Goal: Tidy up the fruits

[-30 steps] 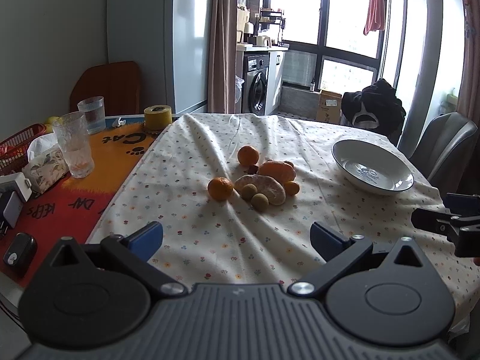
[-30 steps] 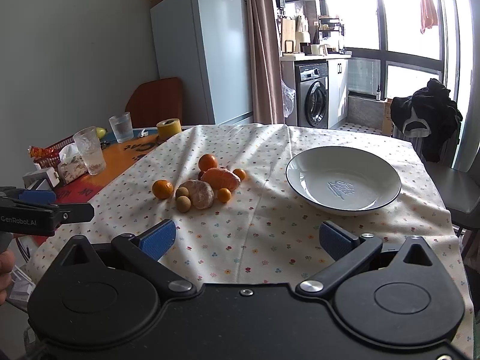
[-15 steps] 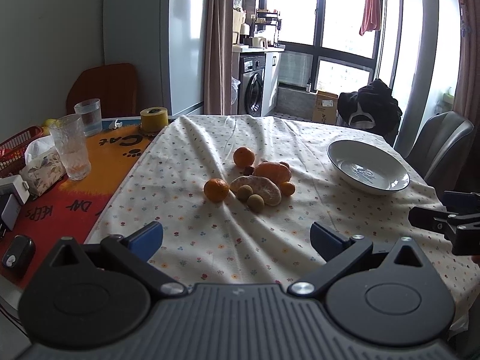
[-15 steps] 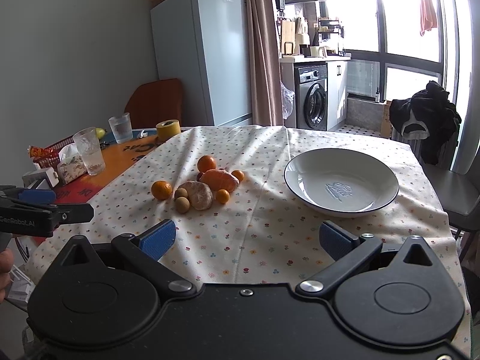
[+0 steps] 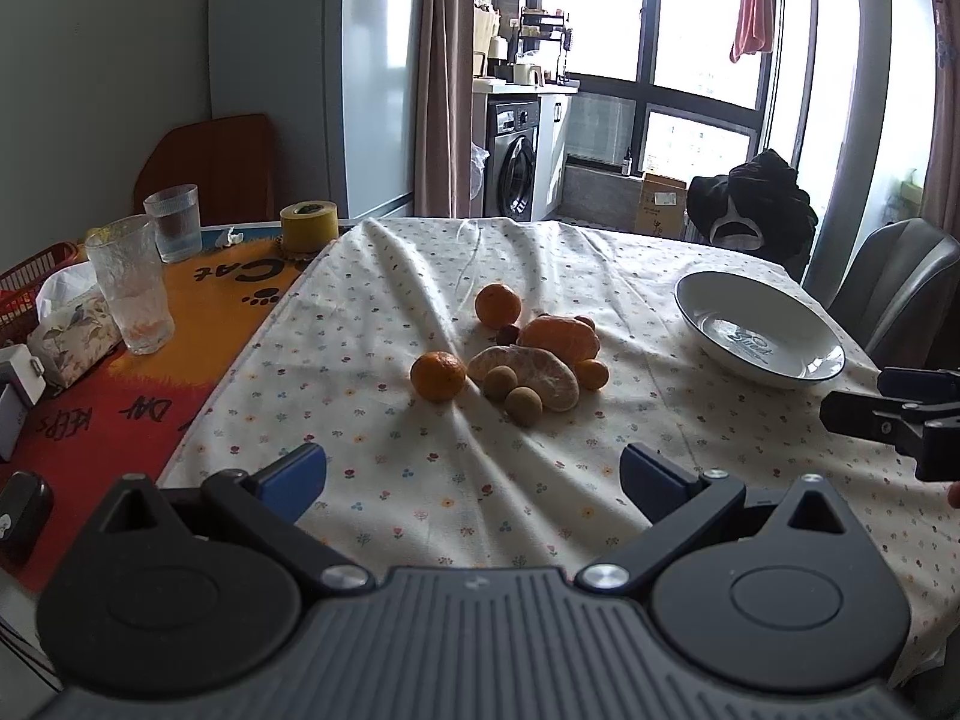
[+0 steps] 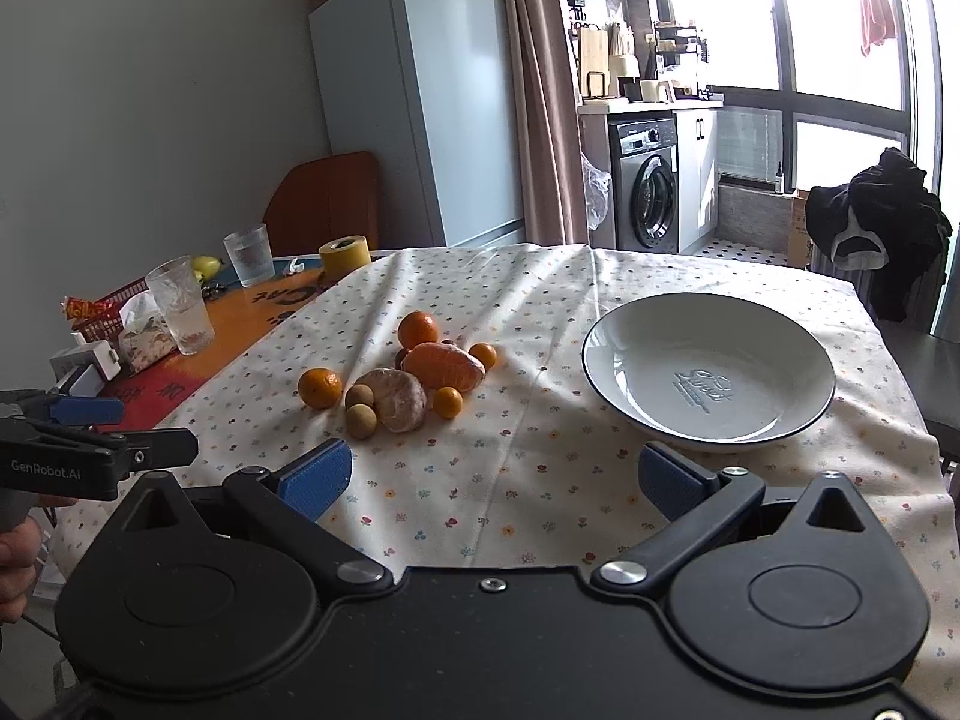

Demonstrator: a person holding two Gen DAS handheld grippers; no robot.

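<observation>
From the left wrist view, the left gripper (image 5: 473,477) hovers low over the near edge of the floral tablecloth (image 5: 384,480), jaws spread wide with nothing between them and touching nothing; ahead of it, mid-table, sits the fruit pile (image 5: 516,360); a round mandarin (image 5: 438,376) stands at the pile's left, another mandarin (image 5: 497,305) at the far side, two peeled citrus pieces in the middle, small brownish longans (image 5: 523,405) at the near side; the white bowl (image 5: 758,328) waits empty to the right, well apart from the pile; the right gripper's fingers (image 5: 888,414) poke in at the right edge.

Over to the right wrist view; the right gripper (image 6: 495,480) is likewise released, blue pads far apart, nothing gripped, hanging above the near cloth between the fruit and the bowl (image 6: 708,366); the bowl sits just beyond its right finger, the pile (image 6: 402,378) ahead to the left; the left gripper (image 6: 102,450) shows at the left edge, a hand (image 6: 18,546) behind it.

My read: this is the very start, the approach step, no fruit moved yet; next move calls for one gripper to advance to the pile, straddle an outlying piece such as the left mandarin, close gently, then carry it right to the bowl; round fruit may roll on the wrinkled cloth, so a centred grasp matters.
</observation>
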